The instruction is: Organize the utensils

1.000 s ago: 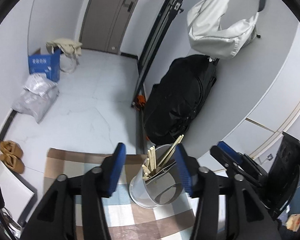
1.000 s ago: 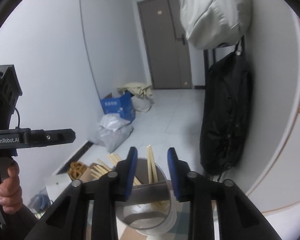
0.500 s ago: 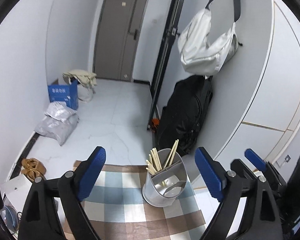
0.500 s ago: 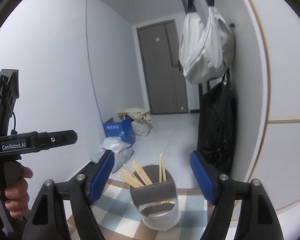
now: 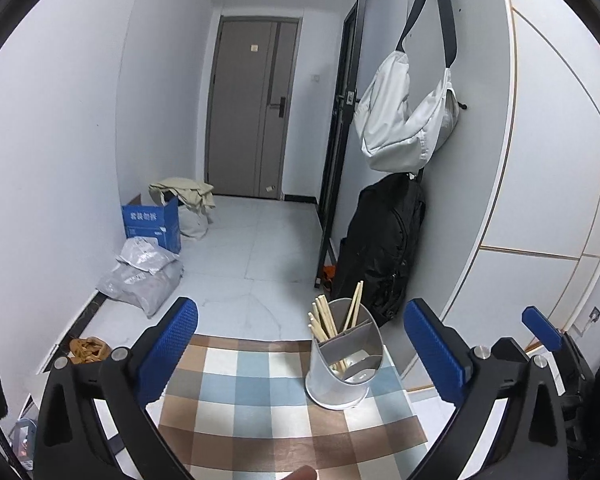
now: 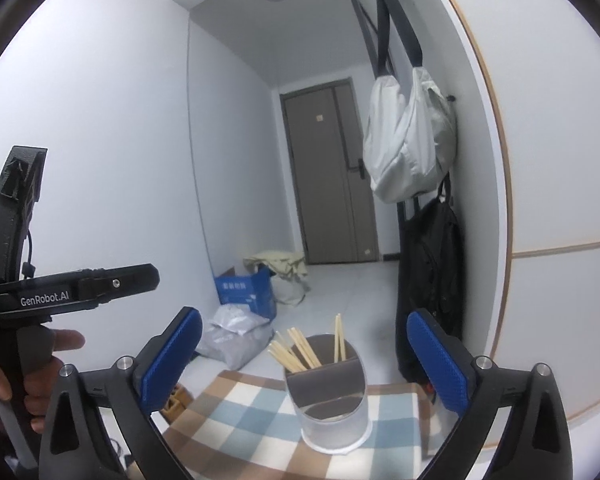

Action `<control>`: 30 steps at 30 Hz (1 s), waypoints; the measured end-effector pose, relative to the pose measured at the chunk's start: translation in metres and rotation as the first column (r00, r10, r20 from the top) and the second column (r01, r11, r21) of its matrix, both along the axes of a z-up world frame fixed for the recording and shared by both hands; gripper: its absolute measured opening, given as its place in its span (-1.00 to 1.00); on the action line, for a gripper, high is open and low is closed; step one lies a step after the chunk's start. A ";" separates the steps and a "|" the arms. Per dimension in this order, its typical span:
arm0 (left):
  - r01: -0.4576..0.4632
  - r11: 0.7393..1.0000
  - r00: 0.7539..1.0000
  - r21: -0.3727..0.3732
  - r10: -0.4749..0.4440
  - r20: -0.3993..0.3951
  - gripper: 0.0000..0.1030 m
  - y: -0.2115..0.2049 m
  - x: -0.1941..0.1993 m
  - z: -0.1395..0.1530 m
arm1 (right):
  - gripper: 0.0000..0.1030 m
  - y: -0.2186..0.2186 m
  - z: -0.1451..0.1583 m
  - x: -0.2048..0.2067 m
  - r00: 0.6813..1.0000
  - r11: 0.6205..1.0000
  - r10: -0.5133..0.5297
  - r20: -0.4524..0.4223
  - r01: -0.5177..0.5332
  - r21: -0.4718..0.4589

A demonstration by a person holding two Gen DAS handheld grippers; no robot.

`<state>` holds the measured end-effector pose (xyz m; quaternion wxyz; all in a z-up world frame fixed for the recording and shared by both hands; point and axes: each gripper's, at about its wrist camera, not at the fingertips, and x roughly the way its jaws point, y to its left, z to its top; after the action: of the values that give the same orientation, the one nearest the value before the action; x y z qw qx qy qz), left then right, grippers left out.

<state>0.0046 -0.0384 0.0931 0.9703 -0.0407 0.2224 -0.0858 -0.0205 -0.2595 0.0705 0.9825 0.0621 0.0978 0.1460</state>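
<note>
Two tools, both held by a person, both empty.

Left tool [image 5: 300,344]: blue-padded jaws have just been opening and stand spread wide, nothing between the pads. Ahead of it and a little toward its right finger, a grey utensil holder [image 5: 342,364] stands on the checked cloth [image 5: 260,412] covering the bench, clear of both fingers.

Right tool [image 6: 302,354]: jaws likewise just opened to full spread, gripping nothing. The same holder sits ahead of it, roughly centred between the fingers and beyond their tips, untouched. The person's hand [image 6: 28,376] on the left tool's handle shows off to this tool's left.

Holder contents: wooden chopsticks [image 6: 296,350], one fanned bunch in the rear left compartment, a pair in the rear right compartment; the front compartment appears bare.

Beyond the bench, ahead of both tools: tiled floor, blue carton [image 5: 152,224], grey plastic sack [image 5: 140,276], black backpack [image 5: 384,244] against the wall, pale bag [image 5: 408,120] hanging above it, closed door [image 5: 252,112].
</note>
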 end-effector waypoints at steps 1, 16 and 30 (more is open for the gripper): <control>-0.007 1.000 1.000 0.001 0.007 0.007 0.95 0.001 -0.003 -0.001 | 1.00 0.001 -0.001 -0.002 1.000 1.000 -0.003 0.000 0.003 -0.002; -0.084 0.996 0.995 0.018 0.083 0.063 0.95 0.014 -0.028 -0.040 | 1.00 0.006 -0.045 -0.023 0.998 0.998 -0.067 0.004 0.067 0.002; -0.105 0.991 0.993 0.078 0.101 0.053 0.95 0.008 -0.013 -0.092 | 1.00 0.011 -0.088 -0.020 0.993 0.993 -0.111 -0.044 0.109 -0.049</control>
<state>-0.0086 -0.0299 0.0010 0.9794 -0.0108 0.1997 -0.0273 -0.0403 -0.2481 -0.0172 0.9876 0.0479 0.1206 0.0879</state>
